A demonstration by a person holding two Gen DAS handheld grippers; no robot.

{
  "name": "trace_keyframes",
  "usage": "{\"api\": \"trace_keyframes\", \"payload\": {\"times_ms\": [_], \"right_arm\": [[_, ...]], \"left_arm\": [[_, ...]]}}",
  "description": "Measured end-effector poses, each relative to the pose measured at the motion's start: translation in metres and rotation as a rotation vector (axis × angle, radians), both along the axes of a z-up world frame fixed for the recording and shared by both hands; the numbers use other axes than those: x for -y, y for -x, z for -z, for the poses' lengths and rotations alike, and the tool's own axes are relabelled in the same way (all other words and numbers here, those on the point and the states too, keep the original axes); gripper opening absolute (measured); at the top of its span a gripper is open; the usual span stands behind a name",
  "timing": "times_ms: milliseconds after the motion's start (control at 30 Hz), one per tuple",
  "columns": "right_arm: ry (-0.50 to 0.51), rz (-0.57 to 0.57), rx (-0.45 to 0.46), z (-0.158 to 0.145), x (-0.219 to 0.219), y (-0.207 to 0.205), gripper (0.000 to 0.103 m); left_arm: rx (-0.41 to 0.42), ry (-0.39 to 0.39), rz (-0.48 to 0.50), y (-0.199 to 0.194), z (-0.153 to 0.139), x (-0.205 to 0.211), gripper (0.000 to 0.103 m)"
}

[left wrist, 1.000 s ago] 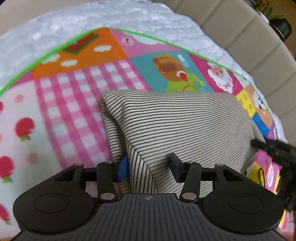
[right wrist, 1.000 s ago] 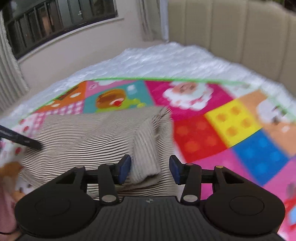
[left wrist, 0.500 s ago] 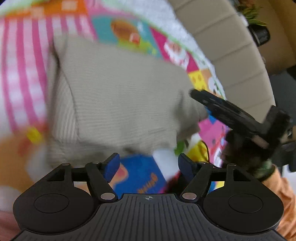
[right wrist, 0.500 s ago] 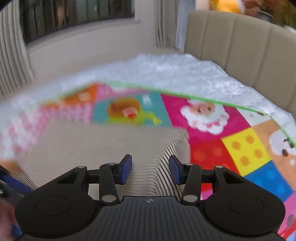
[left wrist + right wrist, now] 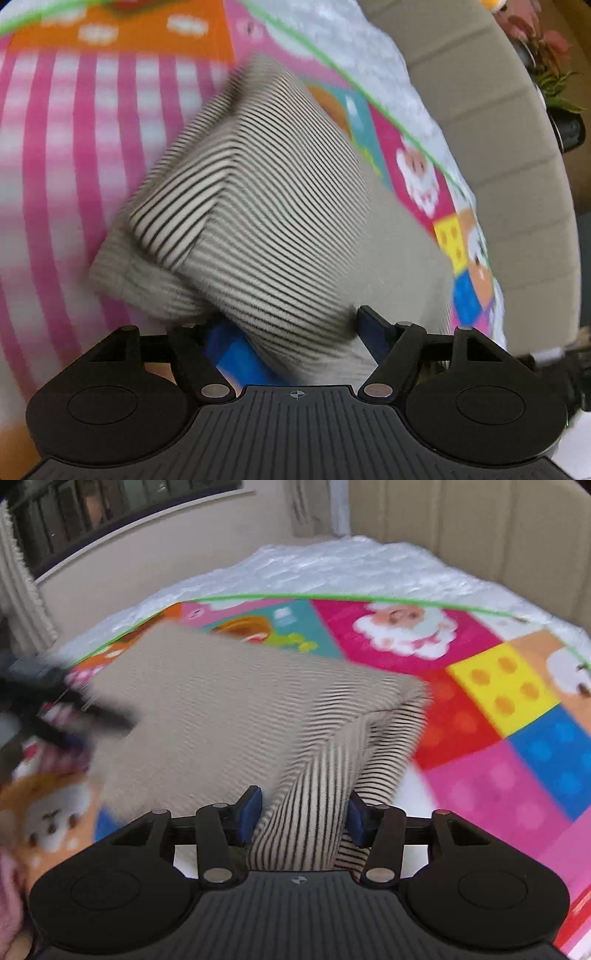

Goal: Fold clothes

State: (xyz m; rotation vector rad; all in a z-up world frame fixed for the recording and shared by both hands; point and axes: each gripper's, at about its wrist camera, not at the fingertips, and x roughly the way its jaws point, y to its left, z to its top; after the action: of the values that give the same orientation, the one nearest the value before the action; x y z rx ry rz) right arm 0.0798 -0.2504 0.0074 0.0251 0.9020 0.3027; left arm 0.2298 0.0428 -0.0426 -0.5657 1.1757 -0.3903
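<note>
Folding continues. Left wrist: our left gripper (image 5: 291, 328) is spread around the striped garment (image 5: 266, 206) on the mat (image 5: 55, 147). Right wrist: right gripper (image 5: 303, 814) spread, a fold between its pads. Next, we judge, both must pinch.

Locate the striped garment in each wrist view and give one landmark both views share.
Left wrist: striped garment fills the centre, its near end between the left gripper fingers.
Right wrist: it spans centre-left, a bunched fold between the right gripper fingers.
Shared landmark: the Santa square of the play mat.
</note>
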Motion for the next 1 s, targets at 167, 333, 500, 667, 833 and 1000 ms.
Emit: {"api": "trace_keyframes", "payload": {"times_ms": [167,333,500,667,833,1000], "right_arm": [[-0.060,-0.093,-0.038,-0.001,-0.026,0.018,0.056],[0.011,-0.219,0.013,-0.012,-0.043,0.026,0.058],[-0.007,-0.235,0.091,-0.044,-0.020,0.023,0.064],[-0.052,-0.136,0.142,-0.060,0.007,0.005,0.076],[-0.235,-0.085,0.154,-0.078,0.031,0.003,0.077],[-0.177,-0.037,0.218,-0.102,0.056,0.018,0.078]], "left_arm": [[0.122,-0.121,-0.044,-0.032,-0.009,0.002,0.078],[0.159,-0.189,-0.030,-0.035,-0.015,0.004,0.081],[0.143,-0.184,0.070,-0.002,-0.027,-0.001,0.095],[0.079,-0.092,0.181,0.032,-0.028,0.017,0.095],[0.033,0.001,0.221,0.047,-0.026,0.040,0.096],[0.020,0.017,0.203,0.050,-0.027,0.042,0.096]]}}
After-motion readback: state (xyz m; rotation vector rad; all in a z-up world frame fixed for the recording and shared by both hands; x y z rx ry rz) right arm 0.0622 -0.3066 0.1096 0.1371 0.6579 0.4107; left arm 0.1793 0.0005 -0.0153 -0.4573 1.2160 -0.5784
